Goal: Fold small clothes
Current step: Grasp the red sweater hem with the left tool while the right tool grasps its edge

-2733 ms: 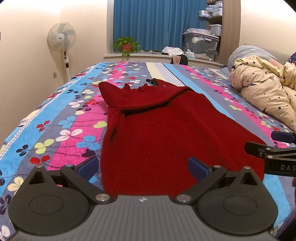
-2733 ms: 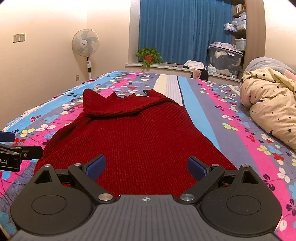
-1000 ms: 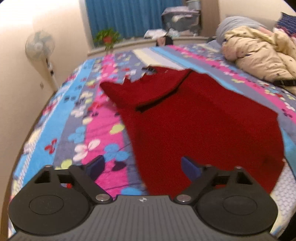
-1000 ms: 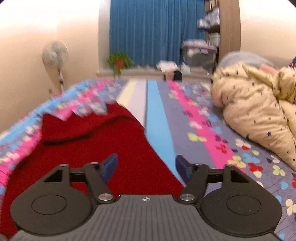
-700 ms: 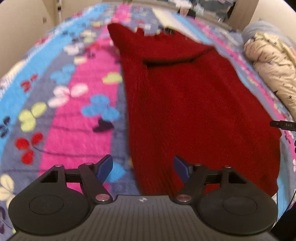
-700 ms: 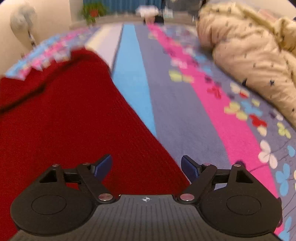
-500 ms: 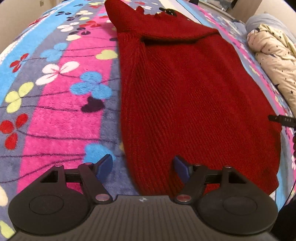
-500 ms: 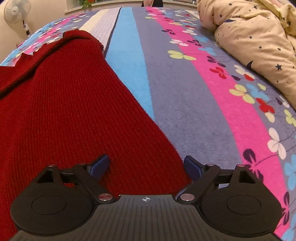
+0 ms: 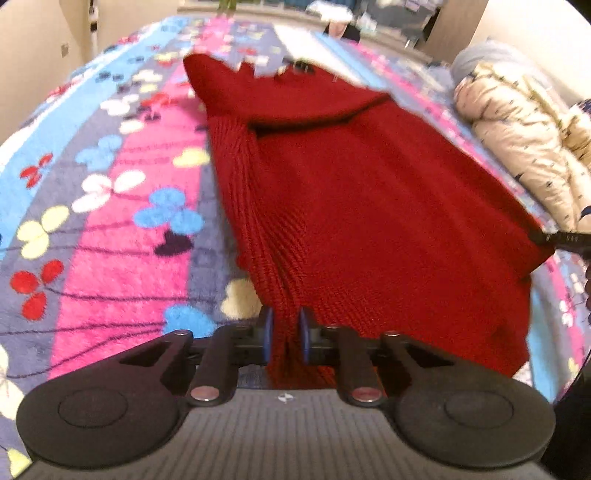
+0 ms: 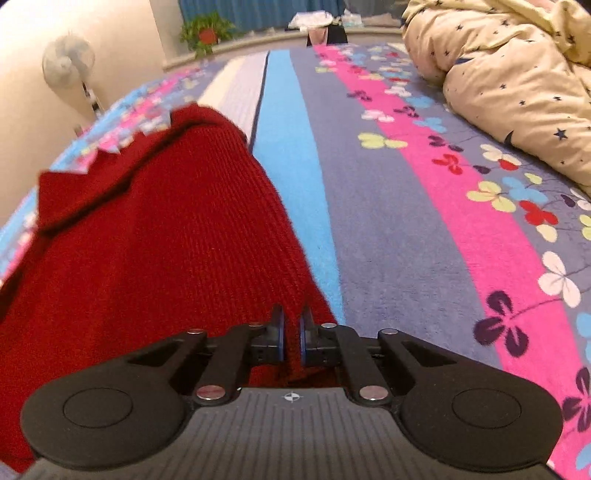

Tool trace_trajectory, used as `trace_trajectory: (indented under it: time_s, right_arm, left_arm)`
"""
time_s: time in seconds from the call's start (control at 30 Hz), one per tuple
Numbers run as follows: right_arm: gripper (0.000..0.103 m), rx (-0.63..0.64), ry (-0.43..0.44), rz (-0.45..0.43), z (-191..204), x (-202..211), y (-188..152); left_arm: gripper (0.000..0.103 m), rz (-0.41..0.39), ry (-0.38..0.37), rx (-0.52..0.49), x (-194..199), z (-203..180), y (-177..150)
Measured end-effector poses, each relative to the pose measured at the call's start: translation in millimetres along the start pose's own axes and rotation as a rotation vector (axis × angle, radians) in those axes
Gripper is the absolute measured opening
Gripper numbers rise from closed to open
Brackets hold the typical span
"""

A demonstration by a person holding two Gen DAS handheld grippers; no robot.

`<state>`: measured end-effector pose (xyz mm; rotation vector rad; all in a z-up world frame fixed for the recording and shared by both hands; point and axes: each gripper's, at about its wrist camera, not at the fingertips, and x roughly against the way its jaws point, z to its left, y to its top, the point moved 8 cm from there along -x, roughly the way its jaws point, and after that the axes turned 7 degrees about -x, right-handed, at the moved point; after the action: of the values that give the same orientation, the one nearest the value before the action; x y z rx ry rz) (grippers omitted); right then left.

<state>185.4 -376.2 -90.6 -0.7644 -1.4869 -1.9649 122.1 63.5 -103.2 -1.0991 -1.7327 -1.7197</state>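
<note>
A bed covered by a striped, flower-printed bedspread (image 9: 110, 236) fills both views, with a cream star-patterned duvet (image 10: 517, 85) bunched along its right side. Spread lengthwise down the middle of the bedspread lies a red knitted sweater (image 9: 369, 206), its far end folded over itself into a thick band across the top and its near hem raised off the bed at both lower corners. Beyond the bed, the right wrist view shows a standing fan (image 10: 68, 62) against the wall and a potted plant (image 10: 207, 31) on the window ledge. The left gripper (image 9: 284, 338) has its blue-padded fingers drawn together, pinching the near left corner of the sweater so that the knit gathers into vertical ridges above them. The right gripper (image 10: 291, 338) is likewise clamped on the near right corner of the hem, fabric squeezed between its pads, and its black tip (image 9: 565, 240) shows at the right edge of the left wrist view, touching the sweater.
</note>
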Motion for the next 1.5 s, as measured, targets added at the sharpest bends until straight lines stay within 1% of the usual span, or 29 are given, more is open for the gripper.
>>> trace_trajectory:
  time_s: [0.03,0.1,0.13,0.2,0.3,0.37,0.43,0.47,0.5,0.53,0.57,0.6,0.63,0.67,0.7,0.73,0.77,0.8,0.93,1.03,1.1,1.2,1.27,1.33,1.37,1.4,1.43,1.47,1.5]
  right_arm:
    - [0.007,-0.009,0.010,-0.011,-1,7,1]
    - [0.006,-0.033,0.042,-0.041,-4,28,0]
    - [0.006,-0.046,0.065,-0.051,-6,37,-1]
    - [0.006,-0.062,0.091,-0.070,-8,55,-6]
    - [0.005,-0.072,0.131,-0.115,-10,84,-11]
    - [0.005,-0.075,0.151,-0.117,-12,95,-18]
    - [0.005,-0.050,0.125,-0.079,-15,93,-29]
    - [0.000,-0.034,0.084,-0.062,-19,89,-33]
    - [0.000,-0.014,0.024,-0.057,-26,84,-34]
    - [0.000,-0.013,-0.014,-0.053,-31,81,-35]
    - [0.004,-0.029,-0.025,-0.046,-36,78,-34]
    - [0.004,-0.053,-0.022,-0.038,-39,74,-33]
    - [0.007,-0.075,-0.017,-0.023,-42,70,-32]
    - [0.019,-0.080,-0.022,-0.018,-43,66,-32]
    - [0.038,-0.076,-0.030,-0.017,-42,63,-31]
    - [0.047,-0.068,-0.039,-0.016,-41,58,-30]
    - [0.059,-0.059,-0.050,-0.017,-40,54,-29]
    - [0.061,-0.053,-0.054,-0.016,-39,49,-29]
    - [0.061,-0.074,-0.069,0.018,-44,27,-26]
    - [0.061,-0.084,-0.097,0.022,-48,8,-19]
    - [0.062,-0.089,-0.115,0.027,-50,-4,-15]
    - [0.062,-0.081,-0.130,0.056,-49,-25,-13]
    - [0.065,-0.058,-0.131,0.080,-44,-39,-15]
    - [0.066,-0.022,-0.139,0.070,-36,-44,-15]
    - [0.060,-0.007,-0.142,0.067,-33,-45,-14]
    - [0.045,0.002,-0.133,0.065,-31,-45,-14]
    - [0.032,0.006,-0.101,0.068,-27,-44,-13]
    - [0.024,0.000,-0.055,0.075,-23,-42,-12]
    - [0.023,0.010,-0.047,0.061,-19,-37,-11]
  left_arm:
    - [0.014,-0.031,-0.007,0.000,10,1,1]
    - [0.009,-0.074,-0.020,0.005,28,2,3]
    - [0.001,-0.092,-0.021,0.006,37,5,2]
    - [0.000,-0.116,-0.019,0.018,53,14,-1]
    - [0.000,-0.149,-0.031,0.068,77,33,-8]
    - [0.000,-0.128,-0.060,0.103,82,41,-16]
    - [0.000,-0.076,-0.098,0.150,75,45,-23]
    - [0.002,-0.056,-0.098,0.161,72,46,-25]
    - [0.009,-0.041,-0.094,0.164,67,46,-25]
    - [0.015,-0.027,-0.090,0.165,63,44,-24]
    - [0.028,-0.021,-0.097,0.172,58,41,-22]
    - [0.040,-0.016,-0.104,0.183,54,37,-19]
    - [0.047,-0.010,-0.108,0.191,50,36,-18]
    - [0.050,0.001,-0.116,0.199,45,33,-17]
    - [0.054,0.015,-0.119,0.202,39,31,-17]
    - [0.060,0.044,-0.111,0.202,31,27,-16]
    - [0.062,0.070,-0.094,0.197,22,27,-19]
    - [0.062,0.102,-0.072,0.189,14,26,-22]
    - [0.061,0.169,0.012,0.173,-6,28,-33]
    - [0.060,0.217,0.046,0.142,-17,29,-41]
    - [0.060,0.216,0.055,0.102,-20,24,-41]
    - [0.060,0.200,0.042,0.051,-26,11,-38]
    - [0.060,0.188,0.055,0.017,-30,5,-35]
    - [0.059,0.172,0.064,-0.004,-33,1,-31]
    - [0.056,0.164,0.063,-0.008,-34,1,-28]
    - [0.041,0.159,0.060,-0.007,-35,0,-26]
    - [0.023,0.153,0.048,-0.005,-35,-1,-24]
    - [0.021,0.147,0.034,-0.002,-33,-3,-22]
    - [0.017,0.142,0.029,-0.001,-32,-2,-20]
